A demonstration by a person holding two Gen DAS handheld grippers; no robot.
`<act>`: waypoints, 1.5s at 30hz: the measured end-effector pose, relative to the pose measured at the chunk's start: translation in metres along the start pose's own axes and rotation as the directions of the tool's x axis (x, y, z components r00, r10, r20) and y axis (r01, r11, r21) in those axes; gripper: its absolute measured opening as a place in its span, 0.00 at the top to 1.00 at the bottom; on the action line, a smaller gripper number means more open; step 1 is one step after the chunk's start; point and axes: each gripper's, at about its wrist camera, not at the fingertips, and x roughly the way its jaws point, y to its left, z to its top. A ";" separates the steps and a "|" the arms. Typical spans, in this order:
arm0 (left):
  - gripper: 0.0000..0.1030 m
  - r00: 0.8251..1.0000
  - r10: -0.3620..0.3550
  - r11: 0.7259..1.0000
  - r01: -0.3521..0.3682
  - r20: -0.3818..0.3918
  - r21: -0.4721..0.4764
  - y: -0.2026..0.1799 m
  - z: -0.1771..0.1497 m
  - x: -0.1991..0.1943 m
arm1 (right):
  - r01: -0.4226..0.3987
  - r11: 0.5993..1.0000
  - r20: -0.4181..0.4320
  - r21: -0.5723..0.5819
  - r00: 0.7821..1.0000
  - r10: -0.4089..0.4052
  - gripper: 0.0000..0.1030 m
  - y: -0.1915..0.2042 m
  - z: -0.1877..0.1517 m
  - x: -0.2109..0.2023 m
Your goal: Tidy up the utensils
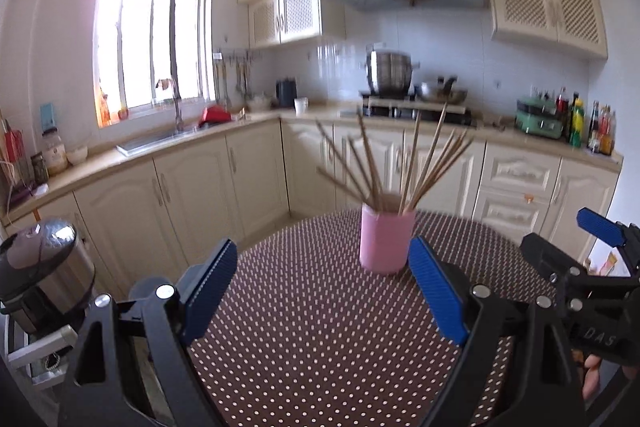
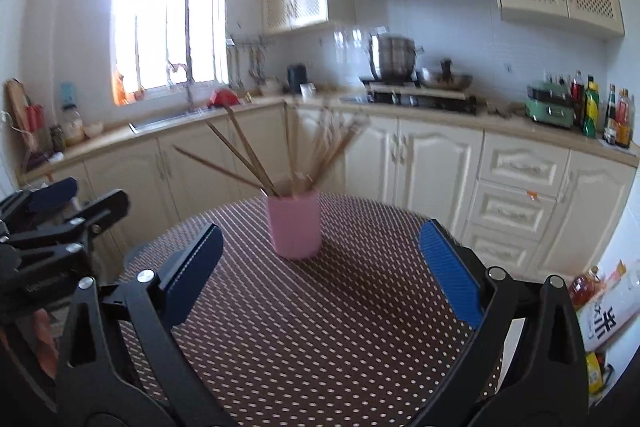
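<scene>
The left wrist view looks forward and slightly down from low over a round table in a brown, white-dotted cloth (image 1: 320, 327), facing cream kitchen cabinets, with a pink cylindrical cup of wooden chopsticks (image 1: 386, 241) near and just right of centre. The right wrist view faces the same way from just to the right, so the cup (image 2: 295, 229) sits left of centre. Both share table, cup, window and stove, and each catches the other gripper at its edge.
</scene>
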 end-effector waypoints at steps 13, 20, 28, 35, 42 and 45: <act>0.17 0.949 0.026 1.000 -0.023 -0.316 0.012 0.012 -0.063 0.136 | 0.096 0.993 -0.309 -0.072 0.944 -0.114 0.06 -0.036 -0.057 0.114; 0.17 0.907 0.042 0.999 -0.042 -0.418 0.007 0.020 -0.080 0.182 | 0.073 0.995 -0.455 -0.062 0.885 -0.093 0.06 -0.055 -0.075 0.159; 0.17 0.888 0.000 0.999 -0.024 -0.459 -0.044 0.024 -0.088 0.202 | 0.075 0.996 -0.496 -0.054 0.863 -0.092 0.06 -0.070 -0.073 0.178; 0.17 0.893 0.004 0.999 -0.022 -0.451 -0.035 0.022 -0.086 0.206 | 0.085 0.993 -0.506 -0.082 0.855 -0.115 0.06 -0.071 -0.073 0.187; 0.17 0.900 -0.017 0.999 -0.003 -0.436 -0.046 0.016 -0.085 0.194 | 0.083 0.994 -0.521 -0.073 0.847 -0.109 0.06 -0.065 -0.077 0.187; 0.17 0.918 -0.018 0.999 -0.003 -0.397 -0.052 0.014 -0.082 0.185 | 0.080 0.995 -0.526 -0.057 0.845 -0.098 0.06 -0.068 -0.077 0.189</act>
